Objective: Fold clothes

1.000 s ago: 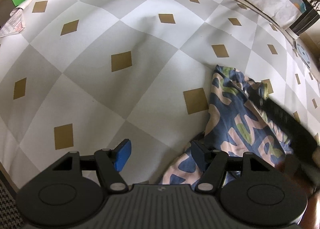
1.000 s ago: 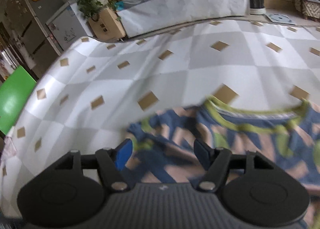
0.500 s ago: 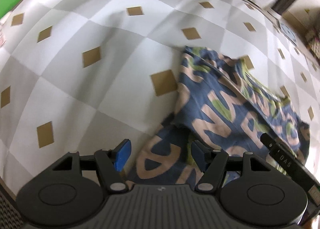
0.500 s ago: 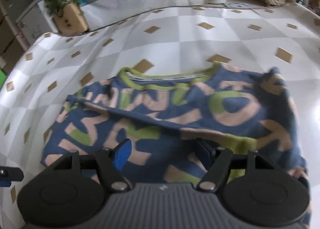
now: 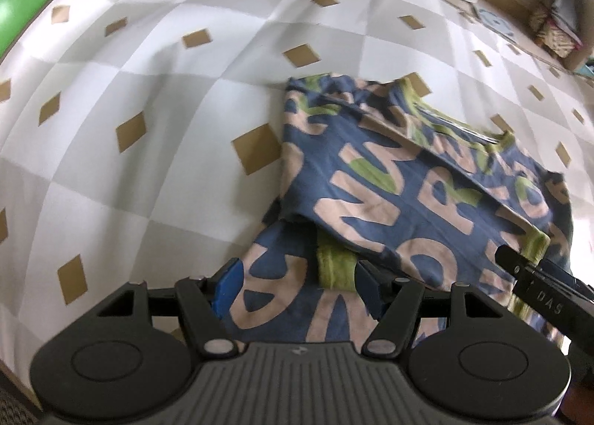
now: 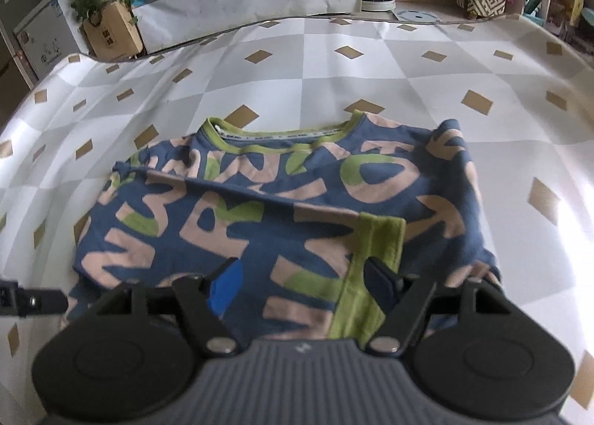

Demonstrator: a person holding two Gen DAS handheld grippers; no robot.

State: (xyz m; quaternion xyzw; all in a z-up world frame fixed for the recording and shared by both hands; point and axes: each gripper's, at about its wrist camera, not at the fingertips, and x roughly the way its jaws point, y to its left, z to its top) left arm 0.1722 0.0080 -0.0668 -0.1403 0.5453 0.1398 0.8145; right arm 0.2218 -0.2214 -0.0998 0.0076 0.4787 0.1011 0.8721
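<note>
1. Location: the sweatshirt lies on the checked table cover, sleeves folded in across the body, collar at the far edge, hem nearest both grippers.
2. Left gripper: fingers apart, nothing clamped; the near-left hem lies beneath and between them.
3. Right gripper: fingers apart, nothing clamped; they stand over the near hem, beside the green cuff.
4. Handling, judged: the cloth is soft, light and limp. It will sag and drag if lifted by one point, and the folded-in sleeves may slip loose.
5. Hold points, judged: pinch the near hem at both corners, through all layers, then carry it toward the collar.
6. View differences: the right wrist view shows the whole collar, the right sleeve and a box beyond the table. The left wrist view shows the left sleeve's open edge lifting off the body, and the other gripper's finger at right
</note>
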